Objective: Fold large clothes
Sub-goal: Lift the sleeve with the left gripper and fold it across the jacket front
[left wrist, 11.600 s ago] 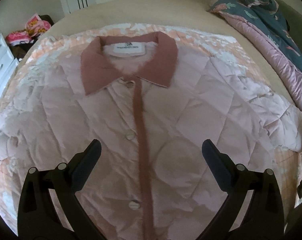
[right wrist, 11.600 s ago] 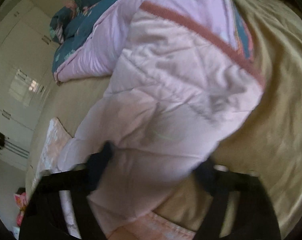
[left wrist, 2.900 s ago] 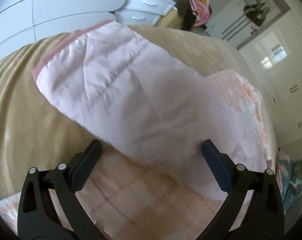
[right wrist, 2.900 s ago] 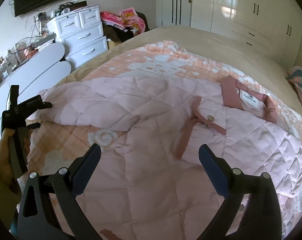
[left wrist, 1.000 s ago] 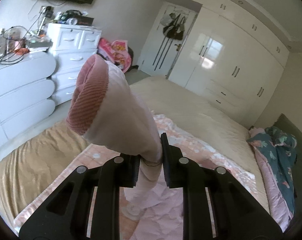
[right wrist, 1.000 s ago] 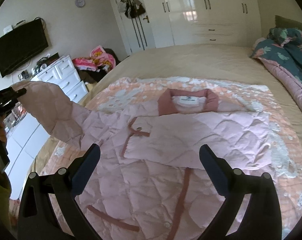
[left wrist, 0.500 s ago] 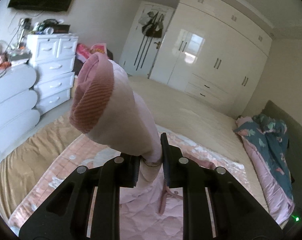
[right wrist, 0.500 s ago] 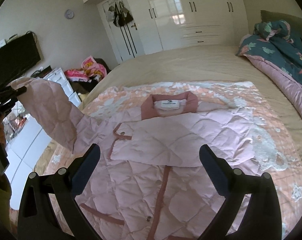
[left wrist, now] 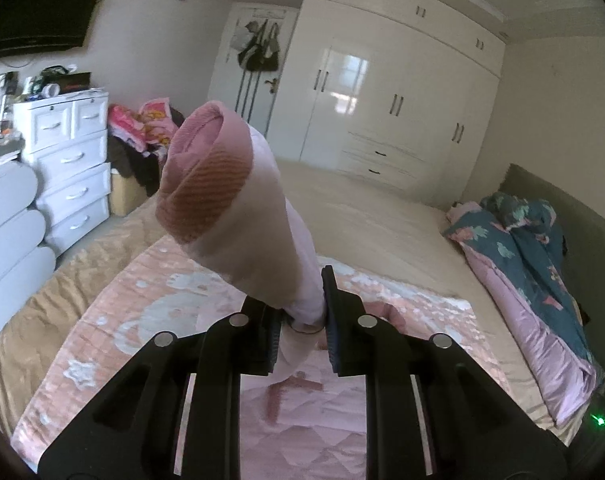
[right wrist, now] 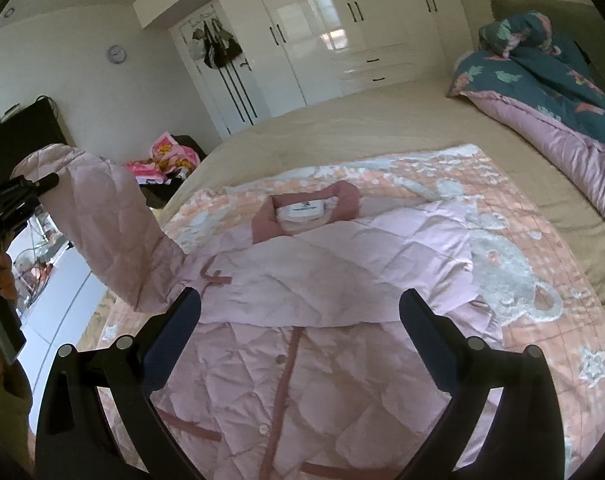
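Your left claw (left wrist: 300,316) is clamped on the jacket's sleeve (left wrist: 238,216), held up in the air with the cuff (left wrist: 202,188) pointing away from you. Your right claw (right wrist: 300,308) stands wide open and empty above the jacket (right wrist: 302,300), which lies front-up on the blanket (right wrist: 542,280) on the bed (right wrist: 362,120), its other sleeve folded across the chest.

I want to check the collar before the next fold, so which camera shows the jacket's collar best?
The right wrist view. The dusty-pink collar lies open and unobstructed at the top of the quilted jacket, with its white label visible. In the left wrist view the left gripper, shut on the lifted sleeve, blocks most of the jacket; the collar cannot be made out.
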A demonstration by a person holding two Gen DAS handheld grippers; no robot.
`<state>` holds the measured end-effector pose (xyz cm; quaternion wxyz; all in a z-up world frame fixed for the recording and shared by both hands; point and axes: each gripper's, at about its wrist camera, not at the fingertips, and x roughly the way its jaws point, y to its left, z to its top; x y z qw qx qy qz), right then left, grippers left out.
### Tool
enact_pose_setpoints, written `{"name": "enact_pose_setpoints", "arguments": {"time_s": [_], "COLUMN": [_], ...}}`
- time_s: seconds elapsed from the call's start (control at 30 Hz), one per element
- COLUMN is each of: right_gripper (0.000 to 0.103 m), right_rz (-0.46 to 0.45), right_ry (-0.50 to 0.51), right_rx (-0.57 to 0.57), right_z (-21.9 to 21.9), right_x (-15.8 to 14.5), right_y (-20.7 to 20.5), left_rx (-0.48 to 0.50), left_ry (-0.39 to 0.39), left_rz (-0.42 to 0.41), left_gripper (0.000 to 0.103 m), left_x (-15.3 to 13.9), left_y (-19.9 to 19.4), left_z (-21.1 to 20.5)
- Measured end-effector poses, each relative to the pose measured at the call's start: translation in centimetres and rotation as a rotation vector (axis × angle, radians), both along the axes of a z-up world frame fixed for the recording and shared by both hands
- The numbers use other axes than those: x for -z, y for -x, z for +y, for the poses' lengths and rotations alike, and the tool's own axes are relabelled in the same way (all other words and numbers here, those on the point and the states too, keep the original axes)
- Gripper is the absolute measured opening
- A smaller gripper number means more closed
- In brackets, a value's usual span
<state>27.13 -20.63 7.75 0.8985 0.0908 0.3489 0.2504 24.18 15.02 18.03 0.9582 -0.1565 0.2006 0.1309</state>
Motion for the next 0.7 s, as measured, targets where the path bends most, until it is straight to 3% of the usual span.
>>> {"name": "enact_pose_setpoints", "arguments": {"time_s": [0.37,0.7], "right_gripper": [0.099,0.099], "right_rz": [0.036,0.067], "right_ry": [-0.016,-0.029], "right_rx": [0.057,0.108], "right_z": [-4.6,-7.6], "right_x": [1.9,3.4], "right_y": [-1.0,-1.8], "left_rx": [0.098,0.169], "left_ry": [-0.023,-0.039], "left_rz": [0.04,0.105], "left_gripper": [0.011,0.011], "left_x": [2.2,6.0], "left_y": [-3.7,-6.5], "left_z": [-6.3,-10.7]}}
